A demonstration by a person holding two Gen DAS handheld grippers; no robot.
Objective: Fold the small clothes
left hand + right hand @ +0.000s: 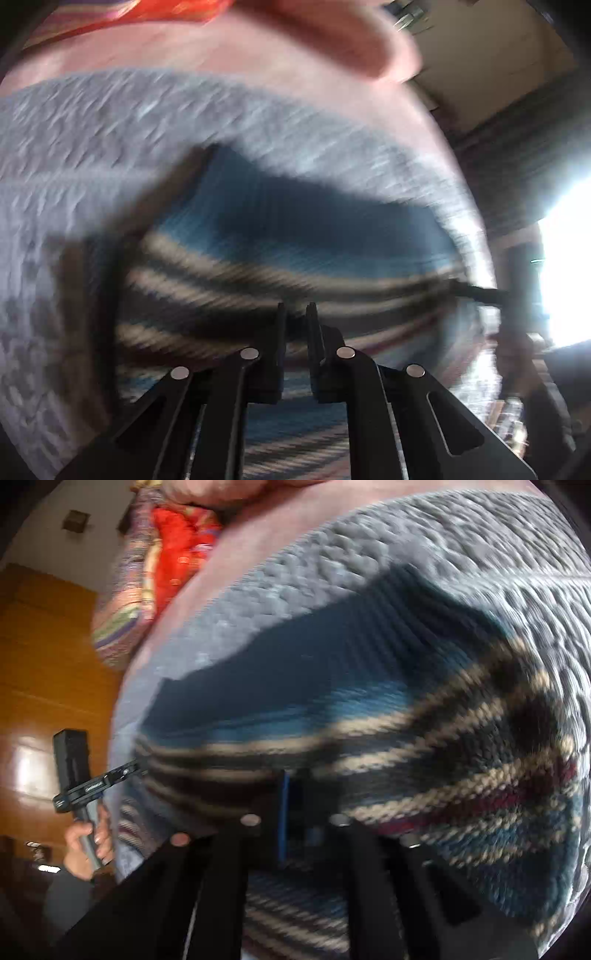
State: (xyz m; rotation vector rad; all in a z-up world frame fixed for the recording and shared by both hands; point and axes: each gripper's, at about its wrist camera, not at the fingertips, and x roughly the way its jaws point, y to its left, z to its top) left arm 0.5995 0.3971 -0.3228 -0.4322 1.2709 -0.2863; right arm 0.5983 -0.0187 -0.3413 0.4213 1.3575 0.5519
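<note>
Striped sweater [369, 716] lies on grey textured blanket [332, 576] beside wooden wall [48, 657].

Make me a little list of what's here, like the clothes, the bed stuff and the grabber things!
garment: striped knit sweater, blue with cream, dark and red stripes
lying on: grey textured blanket over a pink sheet
left gripper: fingers nearly together at the sweater's striped part
right gripper: at the sweater's edge, fabric partly covers it
behind: red patterned bedding
picture: blurred

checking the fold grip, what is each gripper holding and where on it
Both hold the striped knit sweater: the left gripper and the right gripper each pinch its striped part, exact spot blurred.
</note>
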